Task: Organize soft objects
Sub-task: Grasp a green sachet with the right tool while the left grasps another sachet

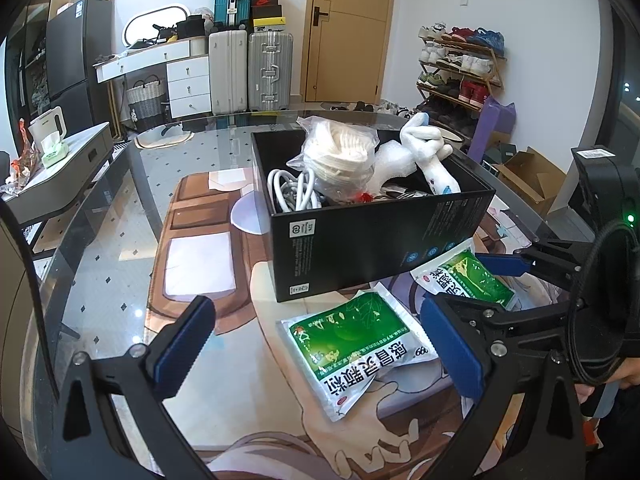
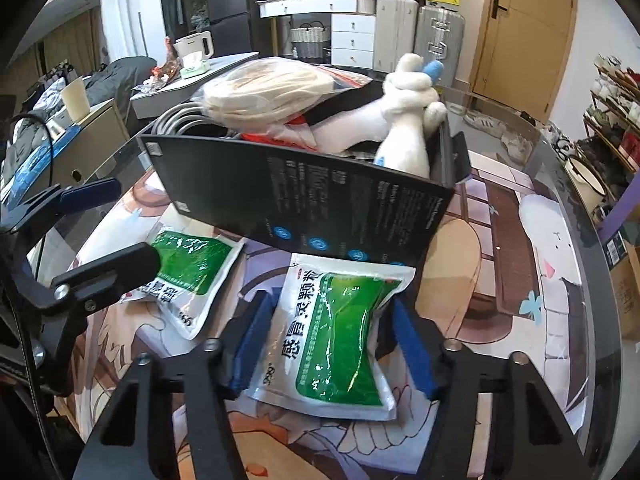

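Right gripper pinching green-and-white soft foil sachet by its buckled sides on the cartoon-print mat, just before the crammed black cardboard box; best lifted slowly, clearing the near wall, left gripper spread wide above the second sachet

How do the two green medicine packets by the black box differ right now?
The packet near the right claw is pinched between its pads and buckled in the middle; the other packet lies flat and free. The pinched packet touches the black box; the free one sits before the open left claw. Both share the same green-and-white print.
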A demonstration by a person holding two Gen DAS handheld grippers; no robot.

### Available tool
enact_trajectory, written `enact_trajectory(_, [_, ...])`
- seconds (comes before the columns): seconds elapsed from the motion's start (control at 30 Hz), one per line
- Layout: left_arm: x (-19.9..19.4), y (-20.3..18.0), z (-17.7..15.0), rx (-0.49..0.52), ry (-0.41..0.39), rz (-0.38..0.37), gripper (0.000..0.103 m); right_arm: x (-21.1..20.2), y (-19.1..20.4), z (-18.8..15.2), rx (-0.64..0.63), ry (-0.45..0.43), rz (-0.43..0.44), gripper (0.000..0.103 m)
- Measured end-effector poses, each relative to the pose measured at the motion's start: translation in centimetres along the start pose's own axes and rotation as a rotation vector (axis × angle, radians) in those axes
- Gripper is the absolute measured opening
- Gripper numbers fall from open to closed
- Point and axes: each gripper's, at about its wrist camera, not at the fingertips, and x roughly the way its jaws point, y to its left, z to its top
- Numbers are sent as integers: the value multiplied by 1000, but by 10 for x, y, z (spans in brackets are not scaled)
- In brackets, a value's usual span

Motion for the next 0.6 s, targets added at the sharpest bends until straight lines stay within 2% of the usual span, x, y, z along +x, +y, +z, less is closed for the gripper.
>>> enact_trajectory(0.17, [0,0,0,0,1,0,103,-5,0,-2,-14,-4,17,41])
enact_trajectory(0.6, [3,-10,-3,42,48,8,103,-30,-14,-7,19,-58,50,36])
